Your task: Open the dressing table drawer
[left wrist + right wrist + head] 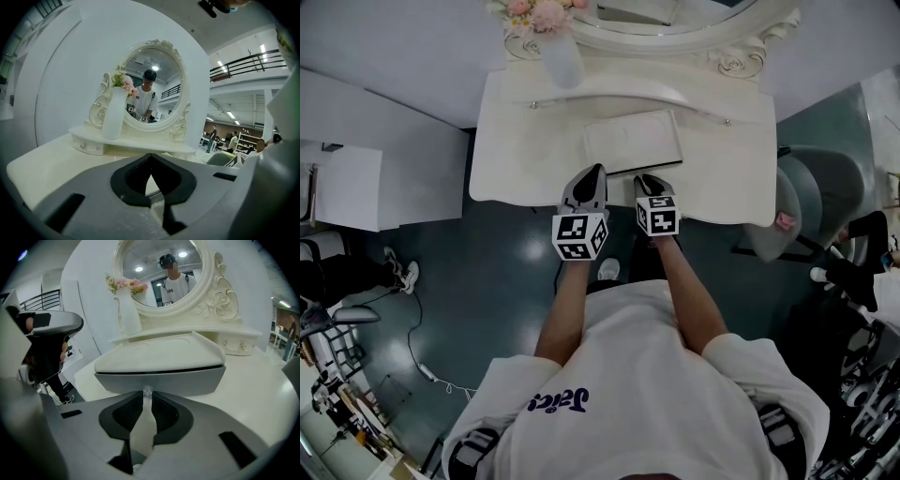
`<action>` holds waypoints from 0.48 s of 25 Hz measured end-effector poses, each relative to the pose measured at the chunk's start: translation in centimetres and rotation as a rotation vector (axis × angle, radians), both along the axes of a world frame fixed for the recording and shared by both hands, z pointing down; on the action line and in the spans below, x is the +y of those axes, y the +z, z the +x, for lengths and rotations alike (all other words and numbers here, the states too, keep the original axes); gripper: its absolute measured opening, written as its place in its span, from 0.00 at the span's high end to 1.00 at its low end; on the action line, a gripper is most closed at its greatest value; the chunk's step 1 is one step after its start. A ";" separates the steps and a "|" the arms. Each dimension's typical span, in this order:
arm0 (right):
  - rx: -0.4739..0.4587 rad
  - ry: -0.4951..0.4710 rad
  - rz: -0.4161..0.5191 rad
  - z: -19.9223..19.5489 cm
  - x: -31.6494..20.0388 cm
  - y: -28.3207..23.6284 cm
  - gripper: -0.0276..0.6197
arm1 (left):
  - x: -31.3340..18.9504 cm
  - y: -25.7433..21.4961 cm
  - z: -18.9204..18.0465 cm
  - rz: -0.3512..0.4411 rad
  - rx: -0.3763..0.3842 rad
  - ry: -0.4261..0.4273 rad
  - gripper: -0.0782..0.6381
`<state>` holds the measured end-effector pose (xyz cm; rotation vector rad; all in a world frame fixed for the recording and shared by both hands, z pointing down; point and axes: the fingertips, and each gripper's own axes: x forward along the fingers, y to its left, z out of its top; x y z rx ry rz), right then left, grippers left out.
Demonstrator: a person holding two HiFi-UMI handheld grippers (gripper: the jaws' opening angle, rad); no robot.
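Observation:
The white dressing table [516,159] carries a flat rectangular drawer panel [633,139] in the middle of its top. In the right gripper view the drawer [159,359] shows a white top and a grey front face with a small clear knob [147,391]. My right gripper [147,397] is shut on that knob, its tips pressed against it from both sides. In the head view the right gripper [646,180] sits at the panel's near edge. My left gripper [596,172] hovers beside it, over the table's front; its jaws [151,172] are shut with nothing between them.
An oval mirror [151,89] with carved trim stands at the back, with a white vase of pink flowers [558,52] to its left. Small knobbed drawers [240,346] sit under the mirror shelf. A grey chair [825,202] is on the right, and cables [417,347] lie on the floor to the left.

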<state>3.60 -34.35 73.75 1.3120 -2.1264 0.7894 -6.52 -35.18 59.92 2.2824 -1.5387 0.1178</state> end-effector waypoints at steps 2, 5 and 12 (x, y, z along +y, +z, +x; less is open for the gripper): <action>0.002 0.008 -0.001 0.2 0.4 0.0 0.86 | 0.2 -0.1 0.1 0.000 0.001 0.007 0.87; 0.009 0.013 -0.001 0.3 1.0 -0.1 0.86 | 0.6 -0.2 0.3 0.002 0.004 0.019 0.87; 0.018 0.037 0.001 0.8 3.2 -0.2 0.86 | 2.1 -0.5 1.1 0.009 0.006 0.059 0.87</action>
